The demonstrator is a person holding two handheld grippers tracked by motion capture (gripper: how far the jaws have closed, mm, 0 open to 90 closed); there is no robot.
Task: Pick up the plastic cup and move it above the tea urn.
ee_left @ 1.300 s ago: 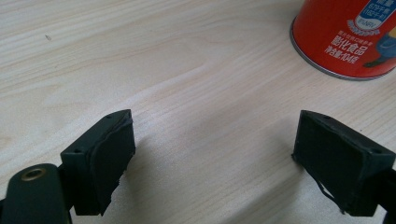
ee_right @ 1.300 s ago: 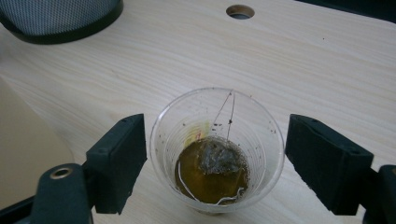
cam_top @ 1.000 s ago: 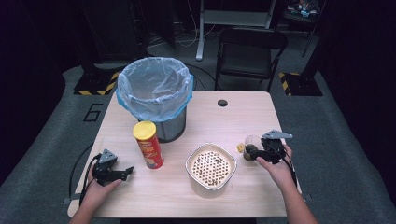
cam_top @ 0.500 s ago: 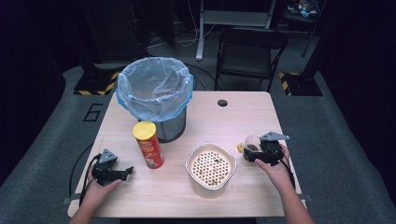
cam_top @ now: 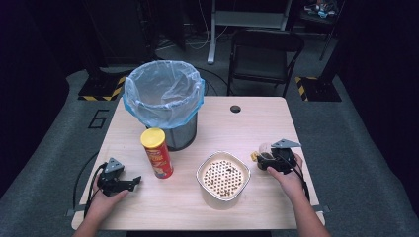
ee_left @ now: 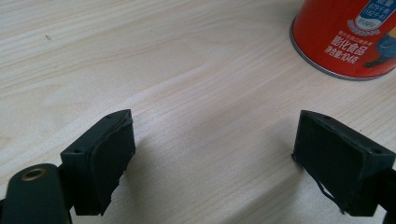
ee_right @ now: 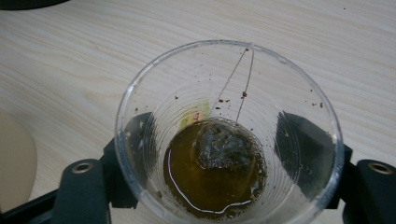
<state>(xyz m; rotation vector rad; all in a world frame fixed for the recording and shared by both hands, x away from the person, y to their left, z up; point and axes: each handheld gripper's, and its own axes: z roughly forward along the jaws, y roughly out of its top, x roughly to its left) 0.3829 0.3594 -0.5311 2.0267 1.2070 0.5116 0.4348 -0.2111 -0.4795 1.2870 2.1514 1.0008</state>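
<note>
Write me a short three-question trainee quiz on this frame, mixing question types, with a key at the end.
1. True or false: the right gripper has its jaws on either side of a clear plastic cup.
2. What lies in the cup's brown liquid? A) a spoon B) a tea bag C) an ice cube
3. Fill in: the red chip can stands upright directly in front of the bag-lined ____.

Key
1. True; the black jaws show through the cup wall on both sides.
2. B; its string runs up to the rim.
3. Trash bin; meanwhile the left gripper is open over bare table.
</note>
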